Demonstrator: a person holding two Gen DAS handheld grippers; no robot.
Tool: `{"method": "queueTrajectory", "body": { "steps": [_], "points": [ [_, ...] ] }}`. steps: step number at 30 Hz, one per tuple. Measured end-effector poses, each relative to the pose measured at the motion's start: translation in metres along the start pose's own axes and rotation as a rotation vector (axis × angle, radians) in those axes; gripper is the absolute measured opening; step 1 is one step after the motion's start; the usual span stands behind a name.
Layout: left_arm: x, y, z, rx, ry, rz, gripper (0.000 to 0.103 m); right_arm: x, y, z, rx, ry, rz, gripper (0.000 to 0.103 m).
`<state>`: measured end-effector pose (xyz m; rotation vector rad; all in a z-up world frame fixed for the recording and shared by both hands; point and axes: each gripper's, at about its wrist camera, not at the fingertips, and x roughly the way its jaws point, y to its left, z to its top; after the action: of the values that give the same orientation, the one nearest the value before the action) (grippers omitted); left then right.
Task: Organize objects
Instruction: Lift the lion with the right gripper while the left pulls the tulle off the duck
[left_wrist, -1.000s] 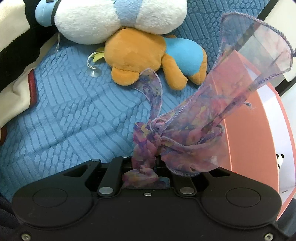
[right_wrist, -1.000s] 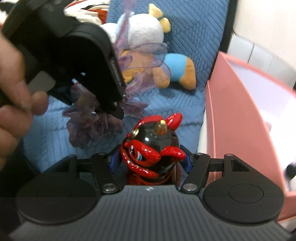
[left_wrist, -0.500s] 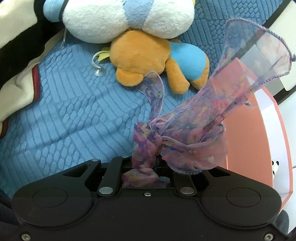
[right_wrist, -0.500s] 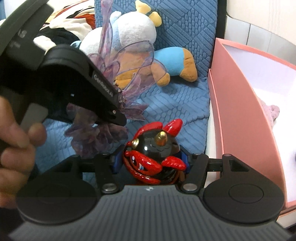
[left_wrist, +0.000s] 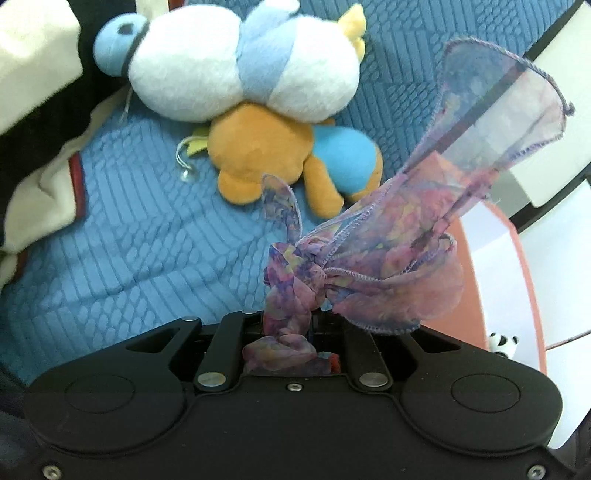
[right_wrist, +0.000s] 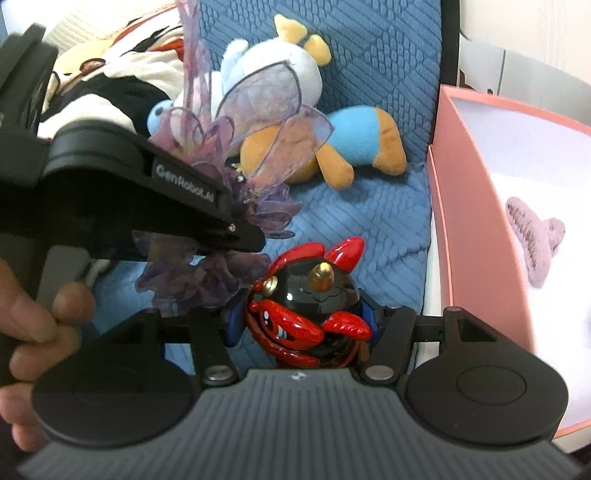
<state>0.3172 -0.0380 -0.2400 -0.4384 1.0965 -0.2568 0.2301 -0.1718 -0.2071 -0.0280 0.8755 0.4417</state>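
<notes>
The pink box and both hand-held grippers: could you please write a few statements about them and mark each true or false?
1. The left hand-held gripper is shut on a sheer purple patterned scarf. True.
2. The right hand-held gripper is empty. False: it holds a glossy red-and-black horned figurine.
3. A fuzzy lilac hair claw clip lies inside the pink cardboard box. True.
4. The orange plush toy with a blue shirt sits in the pink box. False: it lies on the blue quilted cover.

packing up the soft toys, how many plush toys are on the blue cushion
2: a white and light-blue plush at the back, and an orange and blue plush lying just in front, touching it. Others may be hidden at left.
</notes>
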Motion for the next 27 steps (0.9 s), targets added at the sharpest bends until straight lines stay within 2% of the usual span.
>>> {"method": "queueTrajectory", "body": {
  "steps": [4,14,19,21,27],
  "points": [
    [-0.018,-0.001,0.006,-0.027,-0.026,-0.032,0.012,-0.014,-0.003,0.015,0.001,-0.011,0.023,0.062],
    [-0.055,-0.028,0.027,0.025,-0.076,-0.039,0.013,-0.052,-0.018,0.057,0.011,-0.057,0.043,0.062],
    [-0.069,-0.051,0.036,0.057,-0.095,-0.044,0.013,-0.076,-0.026,0.083,0.014,-0.123,0.039,0.056],
    [-0.073,-0.057,0.038,0.066,-0.104,-0.047,0.013,-0.082,-0.028,0.09,-0.001,-0.147,0.023,0.05],
    [-0.076,-0.051,0.033,0.056,-0.116,-0.042,0.013,-0.08,-0.038,0.095,0.047,-0.136,0.046,0.051]
  ]
}}
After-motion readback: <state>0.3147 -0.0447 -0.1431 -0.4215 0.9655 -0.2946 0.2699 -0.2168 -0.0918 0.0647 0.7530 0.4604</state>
